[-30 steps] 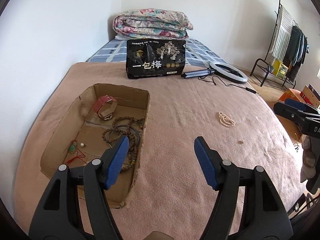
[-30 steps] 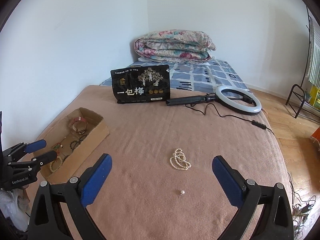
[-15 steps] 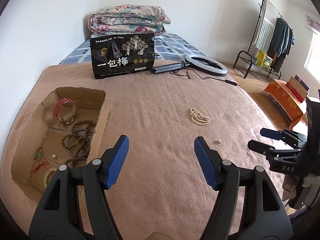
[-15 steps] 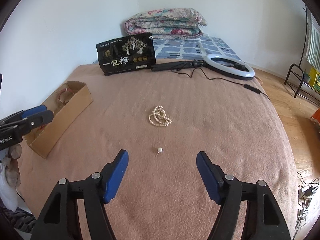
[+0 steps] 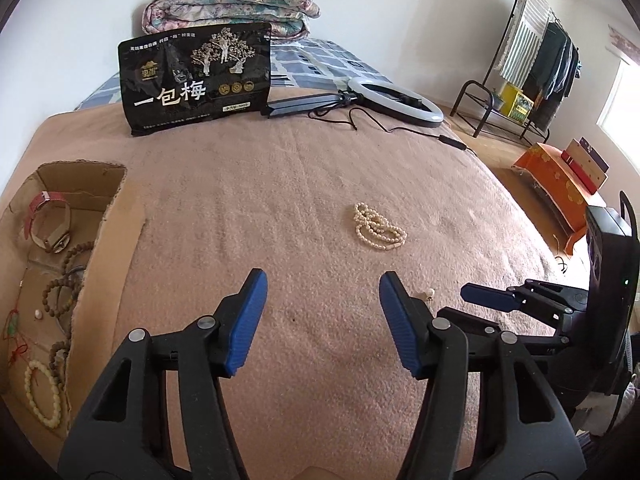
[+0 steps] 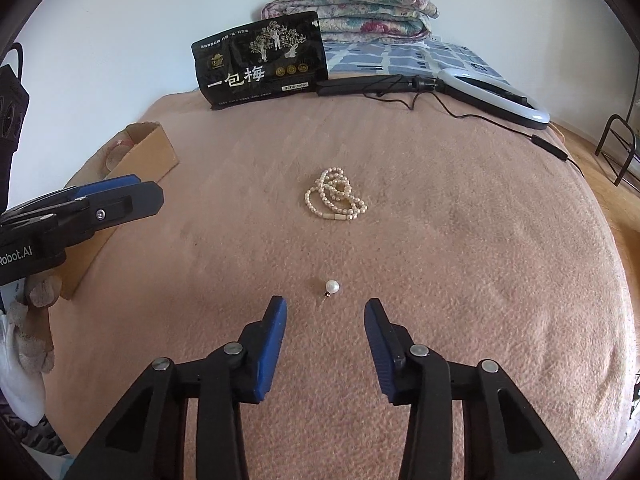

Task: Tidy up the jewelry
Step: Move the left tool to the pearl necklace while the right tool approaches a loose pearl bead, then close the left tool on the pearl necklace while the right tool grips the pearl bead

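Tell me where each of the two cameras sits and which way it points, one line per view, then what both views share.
Left wrist: sits behind the open left gripper, facing across the pink blanket toward the black pouch; cardboard box at left, right gripper entering from the right.
Right wrist: sits behind the open right gripper, low over the pearl earring; left gripper intrudes at left.
Shared: pearl necklace, earring, pouch, box, ring light, folded quilt.
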The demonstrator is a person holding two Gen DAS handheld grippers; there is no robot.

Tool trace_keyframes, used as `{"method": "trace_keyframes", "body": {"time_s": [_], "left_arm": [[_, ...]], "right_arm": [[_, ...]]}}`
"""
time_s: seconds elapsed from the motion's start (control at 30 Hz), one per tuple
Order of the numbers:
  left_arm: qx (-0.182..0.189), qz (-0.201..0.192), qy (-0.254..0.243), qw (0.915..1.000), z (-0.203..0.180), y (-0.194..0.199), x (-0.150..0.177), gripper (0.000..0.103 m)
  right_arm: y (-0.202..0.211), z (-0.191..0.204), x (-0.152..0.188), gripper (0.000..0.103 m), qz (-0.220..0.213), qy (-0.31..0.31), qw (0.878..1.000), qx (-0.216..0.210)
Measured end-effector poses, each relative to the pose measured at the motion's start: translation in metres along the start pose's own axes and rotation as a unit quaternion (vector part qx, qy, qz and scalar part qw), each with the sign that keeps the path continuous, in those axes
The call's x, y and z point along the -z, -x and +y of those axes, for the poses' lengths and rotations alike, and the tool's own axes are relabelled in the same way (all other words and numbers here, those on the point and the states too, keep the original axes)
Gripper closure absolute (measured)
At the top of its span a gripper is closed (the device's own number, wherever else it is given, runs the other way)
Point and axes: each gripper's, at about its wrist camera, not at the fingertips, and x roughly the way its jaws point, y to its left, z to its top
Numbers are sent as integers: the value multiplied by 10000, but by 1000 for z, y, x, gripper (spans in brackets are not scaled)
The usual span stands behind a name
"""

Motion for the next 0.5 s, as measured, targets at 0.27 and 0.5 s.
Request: {"method": "trace_keyframes", "body": {"time_s": [0.27, 0.5], "left_arm": [[148, 107, -9, 9998, -3, -32, -9, 45], [217, 271, -72, 9994, -8, -60, -13, 45]], "right_arm": [[-19, -4, -7, 71, 123, 48, 9999, 52], [-24, -7, -6, 80, 172, 190, 9996, 138]]}}
